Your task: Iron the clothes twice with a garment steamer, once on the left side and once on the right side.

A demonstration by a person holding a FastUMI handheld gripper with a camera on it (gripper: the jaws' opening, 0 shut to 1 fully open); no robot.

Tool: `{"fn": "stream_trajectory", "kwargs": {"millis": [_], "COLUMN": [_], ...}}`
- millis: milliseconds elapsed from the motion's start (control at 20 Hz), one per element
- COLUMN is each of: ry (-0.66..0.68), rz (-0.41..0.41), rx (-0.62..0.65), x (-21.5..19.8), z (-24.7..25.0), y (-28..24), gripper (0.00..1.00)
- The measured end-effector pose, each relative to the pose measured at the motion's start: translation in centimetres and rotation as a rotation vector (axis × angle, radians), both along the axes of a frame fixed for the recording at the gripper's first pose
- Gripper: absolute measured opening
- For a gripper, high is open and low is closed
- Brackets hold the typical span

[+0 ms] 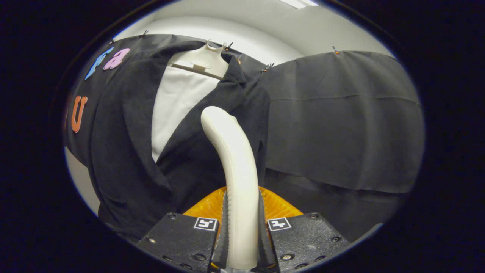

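Note:
A black jacket (129, 151) hangs on a white hanger (199, 60) with a white shirt (178, 102) showing inside its open front. My gripper (242, 227) is shut on the cream handle of the garment steamer (235, 163), both ribbed fingers (224, 227) pressing its sides. The handle curves up and away from me, and its head rests against the jacket's right front panel, below the lapel. An orange part of the steamer (278, 206) shows behind the fingers.
Black cloth (341, 121) hangs as the booth's wall to the right of the jacket and behind it. A white wall (265, 34) and ceiling rise above the cloth. A strip of pale surface (81, 182) shows left of the jacket.

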State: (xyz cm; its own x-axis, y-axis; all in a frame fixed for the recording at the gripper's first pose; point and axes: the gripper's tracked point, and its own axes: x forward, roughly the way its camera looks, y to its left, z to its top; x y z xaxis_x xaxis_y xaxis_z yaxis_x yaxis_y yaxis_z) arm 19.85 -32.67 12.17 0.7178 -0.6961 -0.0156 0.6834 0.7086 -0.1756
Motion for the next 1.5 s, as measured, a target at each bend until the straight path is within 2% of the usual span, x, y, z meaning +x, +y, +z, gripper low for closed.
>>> {"fn": "stream_trajectory", "kwargs": {"millis": [250, 1150, 1500], "ry": [0.04, 0.197, 0.24], "rz": [-0.017, -0.058, -0.053], "rx": [0.018, 0.087, 0.085], "x": [0.8, 6.7, 6.5], "z": [-2.1, -1.6, -1.8], "y": [-0.3, -3.3, -3.1], "gripper": [0.35, 0.35, 0.35]}}
